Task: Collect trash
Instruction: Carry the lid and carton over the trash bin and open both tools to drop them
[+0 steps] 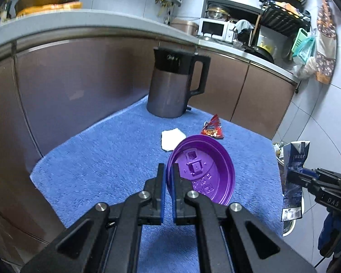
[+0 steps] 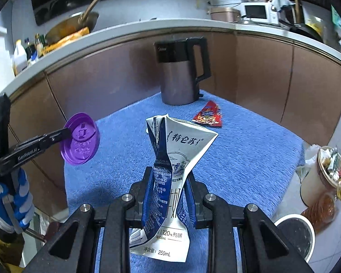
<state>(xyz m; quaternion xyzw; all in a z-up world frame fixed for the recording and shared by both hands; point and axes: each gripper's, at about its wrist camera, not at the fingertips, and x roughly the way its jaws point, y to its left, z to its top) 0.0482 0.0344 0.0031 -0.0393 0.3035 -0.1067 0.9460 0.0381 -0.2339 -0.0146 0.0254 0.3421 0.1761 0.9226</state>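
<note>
Pinching purple lid (image 1: 201, 173), left tool (image 1: 168, 170); right tool (image 2: 168, 175) clamps milk carton (image 2: 170, 182).

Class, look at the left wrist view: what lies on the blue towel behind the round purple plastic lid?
Behind the round purple plastic lid, a white crumpled paper tissue and a red snack wrapper lie on the blue towel. The lid covers the tissue's near corner and the towel directly behind it.

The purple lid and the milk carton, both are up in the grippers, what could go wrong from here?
The left gripper pinches the purple lid only at its thin rim, so it may slip or swing out. The right gripper holds the crushed milk carton at its narrow waist; it could tilt, perhaps dripping onto the blue towel.
</note>
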